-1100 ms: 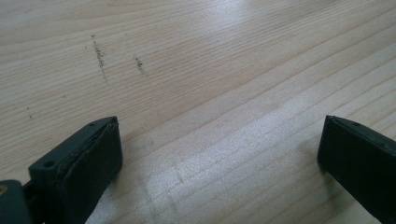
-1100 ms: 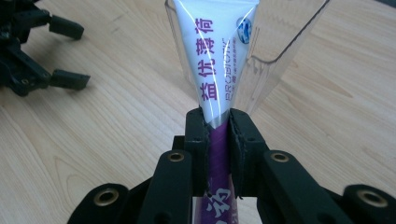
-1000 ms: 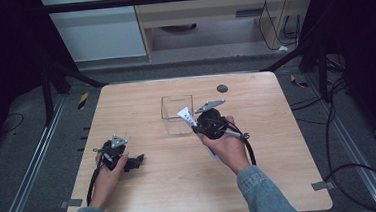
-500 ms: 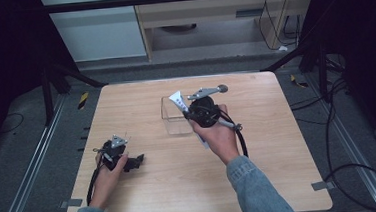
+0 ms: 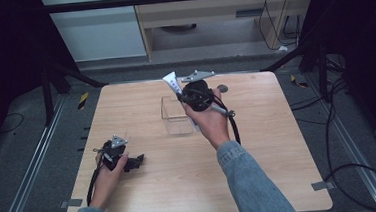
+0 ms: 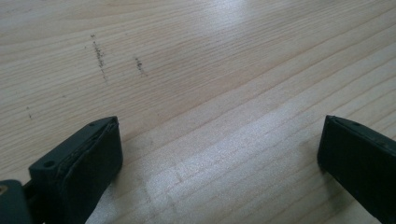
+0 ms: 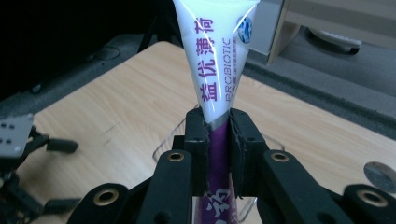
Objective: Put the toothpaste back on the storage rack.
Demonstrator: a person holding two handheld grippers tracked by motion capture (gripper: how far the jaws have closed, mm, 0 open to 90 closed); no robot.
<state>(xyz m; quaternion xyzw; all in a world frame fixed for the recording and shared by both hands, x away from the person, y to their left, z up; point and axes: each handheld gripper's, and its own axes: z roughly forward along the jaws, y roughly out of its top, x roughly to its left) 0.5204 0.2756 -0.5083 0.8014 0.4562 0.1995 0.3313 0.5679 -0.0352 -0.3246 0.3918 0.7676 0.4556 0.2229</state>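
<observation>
The left gripper (image 5: 130, 162) rests on the pale wooden table (image 5: 279, 154) at seven o'clock, jaws spread wide over bare grain. Above the centre, the right gripper (image 7: 217, 135) pinches a white and purple tube (image 7: 215, 56) printed "PROBIOTIC" beside Chinese characters; the tube's lower end is hidden. Beyond sits a clear plastic box (image 5: 176, 118), then a small dark disc (image 5: 222, 88) at one o'clock, too small to identify.

The right hand-held gripper (image 5: 181, 97) is held up at the end of an outstretched forearm in a denim sleeve, its jaws clamped tight. The left hand-held gripper (image 5: 132, 162) lies low by the near left, jaws spread wide, the left hand (image 5: 111, 164) wrapped around its body.
</observation>
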